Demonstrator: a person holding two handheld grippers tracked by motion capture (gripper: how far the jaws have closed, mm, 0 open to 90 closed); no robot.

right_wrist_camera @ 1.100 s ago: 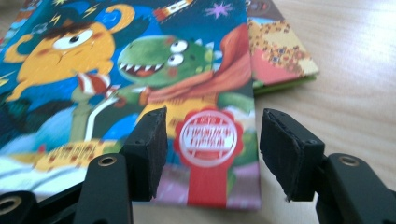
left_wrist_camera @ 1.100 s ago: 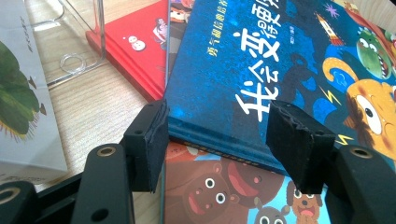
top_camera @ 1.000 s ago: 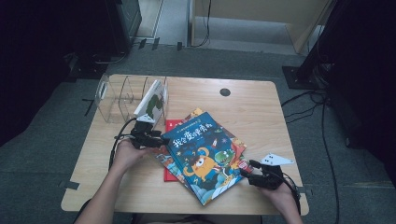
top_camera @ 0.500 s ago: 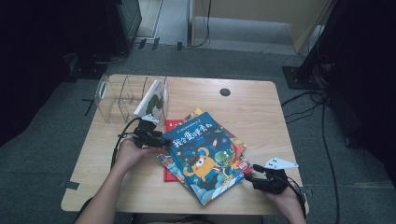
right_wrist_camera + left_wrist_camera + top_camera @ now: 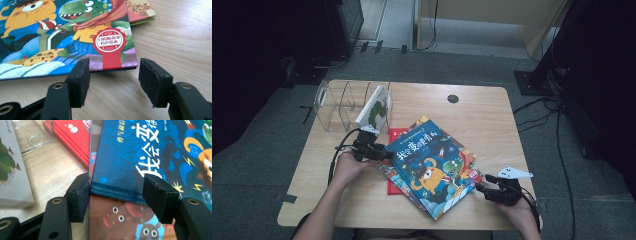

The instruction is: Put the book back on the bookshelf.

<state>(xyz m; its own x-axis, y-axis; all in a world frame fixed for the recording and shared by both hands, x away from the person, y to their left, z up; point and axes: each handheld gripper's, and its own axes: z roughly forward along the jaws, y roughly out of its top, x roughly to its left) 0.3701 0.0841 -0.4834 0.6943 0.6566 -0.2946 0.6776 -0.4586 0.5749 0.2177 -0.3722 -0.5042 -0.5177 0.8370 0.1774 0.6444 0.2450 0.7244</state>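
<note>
books on table: 4 | clear rack [image 5: 343, 102]: 1 | upright book [image 5: 374, 107]: 1

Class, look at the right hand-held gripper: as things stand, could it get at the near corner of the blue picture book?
Probably yes. The right hand-held gripper has its jaws open, facing the blue picture book, with bare table between them and nothing in the way.
</note>
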